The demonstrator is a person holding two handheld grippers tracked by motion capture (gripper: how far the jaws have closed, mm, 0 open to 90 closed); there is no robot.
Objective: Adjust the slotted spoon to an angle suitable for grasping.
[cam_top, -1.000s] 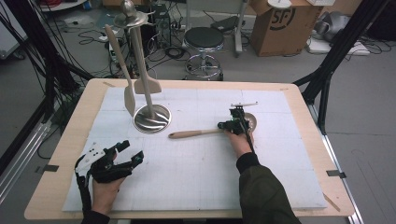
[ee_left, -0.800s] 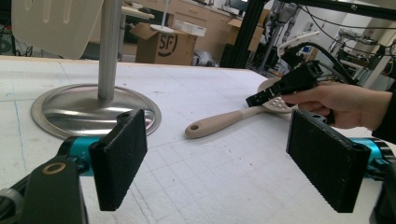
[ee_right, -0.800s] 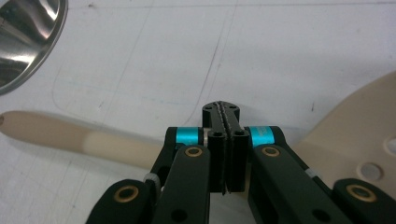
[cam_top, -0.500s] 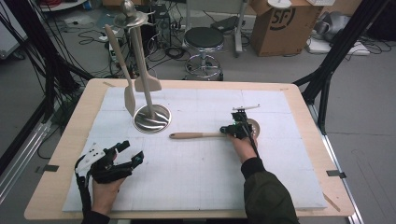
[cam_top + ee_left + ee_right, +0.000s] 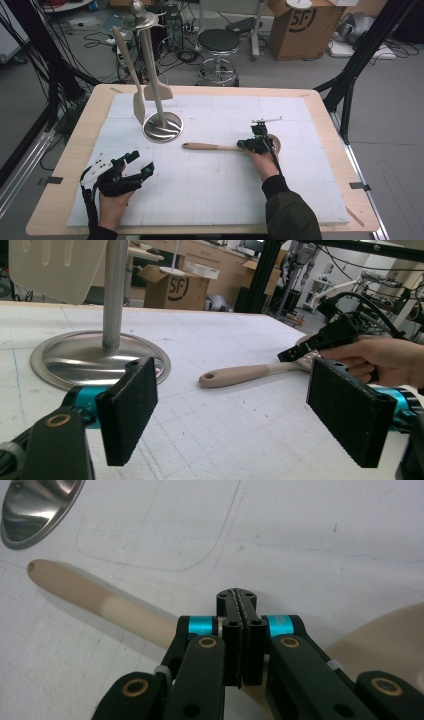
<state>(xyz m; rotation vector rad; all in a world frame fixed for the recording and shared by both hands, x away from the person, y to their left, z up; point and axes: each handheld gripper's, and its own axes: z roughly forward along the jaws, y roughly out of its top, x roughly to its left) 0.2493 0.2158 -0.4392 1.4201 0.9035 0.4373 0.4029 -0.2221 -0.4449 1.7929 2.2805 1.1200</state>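
1. Right gripper has its jaws pressed together, pad against pad, above the neck of the beige spatula; whether they pinch the neck itself is hard to tell, since the gripper's body hides the contact.
2. Compared with a second ago, this gripper sits slightly further to the right on the white mat, and the spatula's handle end has shifted the same way, away from the steel stand.
3. The spatula lies flat on the mat, handle toward the stand's round base, blade under the right hand.
4. Left gripper rests at the mat's near left, jaws wide apart with nothing between them, unmoved.
5. Two utensils hang from the stand.
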